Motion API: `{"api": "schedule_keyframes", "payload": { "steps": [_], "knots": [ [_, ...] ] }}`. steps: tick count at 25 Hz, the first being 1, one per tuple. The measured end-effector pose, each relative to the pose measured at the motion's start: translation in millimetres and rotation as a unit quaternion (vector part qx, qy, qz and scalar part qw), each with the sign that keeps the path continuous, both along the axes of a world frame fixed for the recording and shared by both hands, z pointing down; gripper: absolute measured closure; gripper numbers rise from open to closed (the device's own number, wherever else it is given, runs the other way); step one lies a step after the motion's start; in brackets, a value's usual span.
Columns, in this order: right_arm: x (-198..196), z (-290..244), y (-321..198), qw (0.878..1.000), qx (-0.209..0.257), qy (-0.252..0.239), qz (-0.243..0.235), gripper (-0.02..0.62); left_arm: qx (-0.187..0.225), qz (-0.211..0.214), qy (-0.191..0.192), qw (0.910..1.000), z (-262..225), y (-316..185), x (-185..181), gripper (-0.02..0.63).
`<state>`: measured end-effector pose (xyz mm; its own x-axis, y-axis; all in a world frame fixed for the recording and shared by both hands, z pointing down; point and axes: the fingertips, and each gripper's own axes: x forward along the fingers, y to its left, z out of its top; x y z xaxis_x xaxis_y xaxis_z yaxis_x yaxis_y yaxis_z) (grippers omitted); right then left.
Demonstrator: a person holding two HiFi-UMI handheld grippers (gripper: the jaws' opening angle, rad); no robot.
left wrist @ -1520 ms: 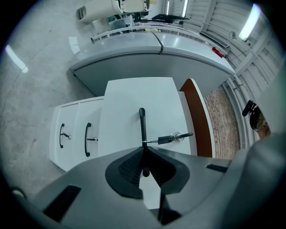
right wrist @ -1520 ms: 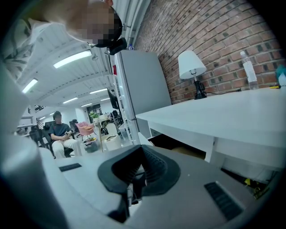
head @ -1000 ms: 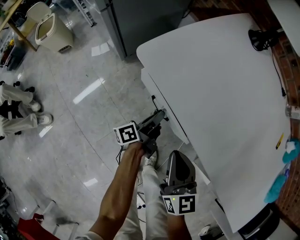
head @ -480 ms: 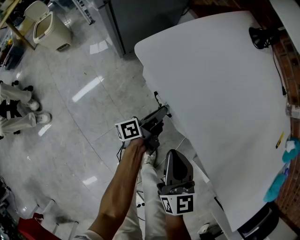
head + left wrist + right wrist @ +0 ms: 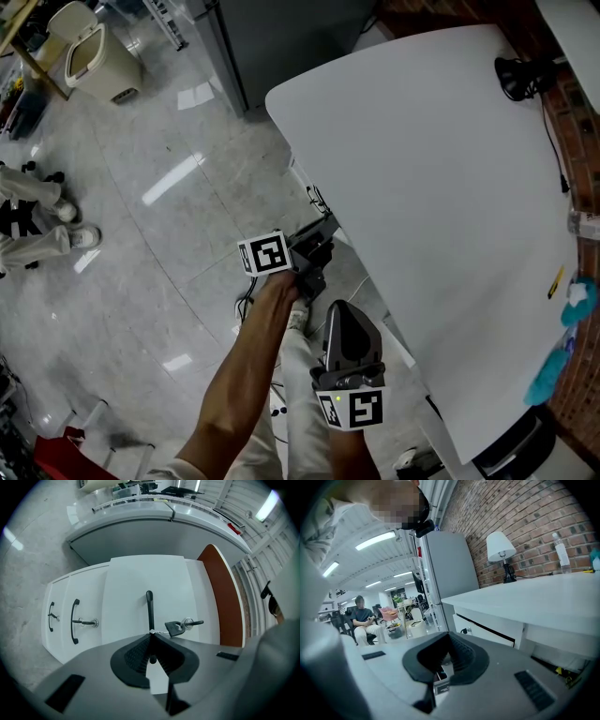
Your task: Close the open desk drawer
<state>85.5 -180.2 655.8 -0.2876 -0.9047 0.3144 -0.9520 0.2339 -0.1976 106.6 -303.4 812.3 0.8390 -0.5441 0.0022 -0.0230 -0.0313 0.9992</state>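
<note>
The white drawer front [image 5: 150, 581] fills the left gripper view, with a black bar handle [image 5: 149, 605] and a key [image 5: 188, 622] in its lock. My left gripper [image 5: 150, 633] is shut, its tips up against the middle of that handle. From the head view, the left gripper [image 5: 323, 234] reaches under the edge of the white desk [image 5: 441, 187], where only a thin strip of drawer shows. My right gripper [image 5: 344, 311] hangs shut and empty just in front of the desk. In its own view the right gripper [image 5: 449, 637] sees a dark gap [image 5: 487, 627] at the drawer.
Two more drawer handles [image 5: 74, 620] lie left of the pushed drawer. On the desk are a black lamp [image 5: 520, 75], a bottle [image 5: 583, 223] and a blue cloth [image 5: 553, 370]. A grey cabinet [image 5: 281, 37], a bin [image 5: 94, 61] and a seated person's legs [image 5: 37, 234] are around.
The left gripper has moved toward the desk and the drawer has slid further in under the desk top. The right gripper has drifted slightly left.
</note>
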Motion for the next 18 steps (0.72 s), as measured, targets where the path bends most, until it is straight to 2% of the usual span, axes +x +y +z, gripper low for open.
{"api": "schedule_keyframes", "payload": {
  "steps": [6,14,18],
  "knots": [
    [-1.0,-2.4,0.5,1.000,0.002,0.001,-0.001,0.594,-0.011,0.003,-0.010,0.9999,-2.1,-12.9,17.0,0.580],
    [-6.1,-3.5,3.9,1.000,0.002,-0.001,-0.005,0.594,-0.019,0.003,-0.004,0.9998,0.4,-14.3,18.2,0.580],
    [-12.2,-4.1,3.9,1.000,0.002,-0.002,-0.009,0.594,-0.025,0.005,-0.021,0.9994,0.4,-14.8,18.9,0.580]
  ]
}}
